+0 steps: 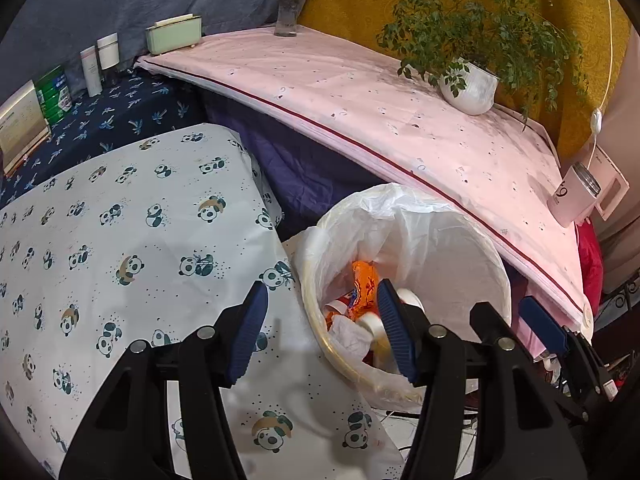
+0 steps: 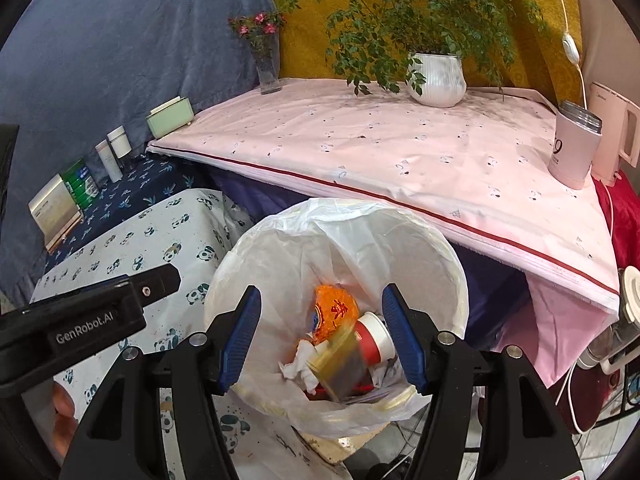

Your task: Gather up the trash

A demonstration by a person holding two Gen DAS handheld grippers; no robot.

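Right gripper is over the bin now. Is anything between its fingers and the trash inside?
No. In the right wrist view the right gripper hangs open over the lined bin, with only air down to the blurred clear piece, cup and orange wrapper.

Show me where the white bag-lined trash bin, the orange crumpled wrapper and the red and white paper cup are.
White bag-lined trash bin (image 2: 440,264): right wrist view, far inner wall of liner.
Orange crumpled wrapper (image 2: 334,312): right wrist view, centre of printed face.
Red and white paper cup (image 2: 370,338): right wrist view, red side wall.
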